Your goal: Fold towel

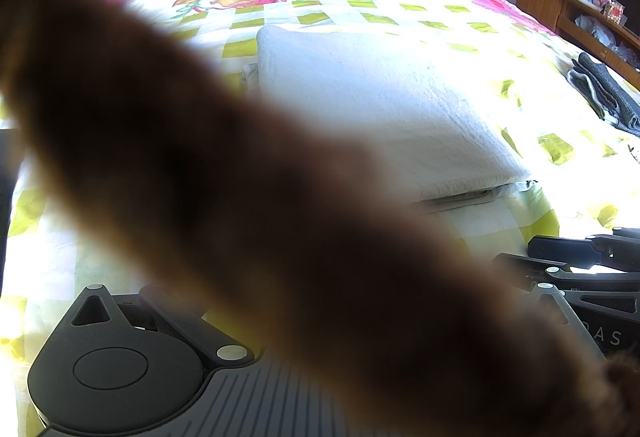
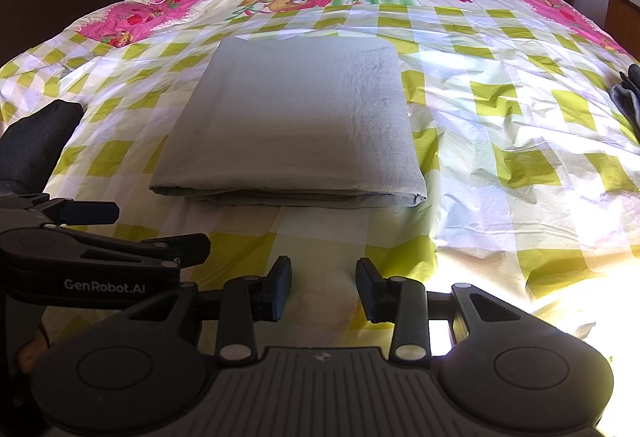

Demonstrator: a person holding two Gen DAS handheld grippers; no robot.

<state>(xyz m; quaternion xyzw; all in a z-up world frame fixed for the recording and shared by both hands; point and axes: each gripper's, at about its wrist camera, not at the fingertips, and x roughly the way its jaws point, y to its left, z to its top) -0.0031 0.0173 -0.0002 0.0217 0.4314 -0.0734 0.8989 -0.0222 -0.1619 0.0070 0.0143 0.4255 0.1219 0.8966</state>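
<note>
Folded towel (image 2: 288, 121) lies on bed (image 2: 500, 117); right gripper (image 2: 323, 287) jaws apart, empty; left gripper's (image 2: 96, 237) apparently closed, unclear

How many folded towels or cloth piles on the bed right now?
2. The grey folded towel lies mid-bed, ahead of the open right gripper. A darker grey cloth pile sits at the bed's right edge. A blurred brown shape covers much of the left view, so more may be hidden.
</note>
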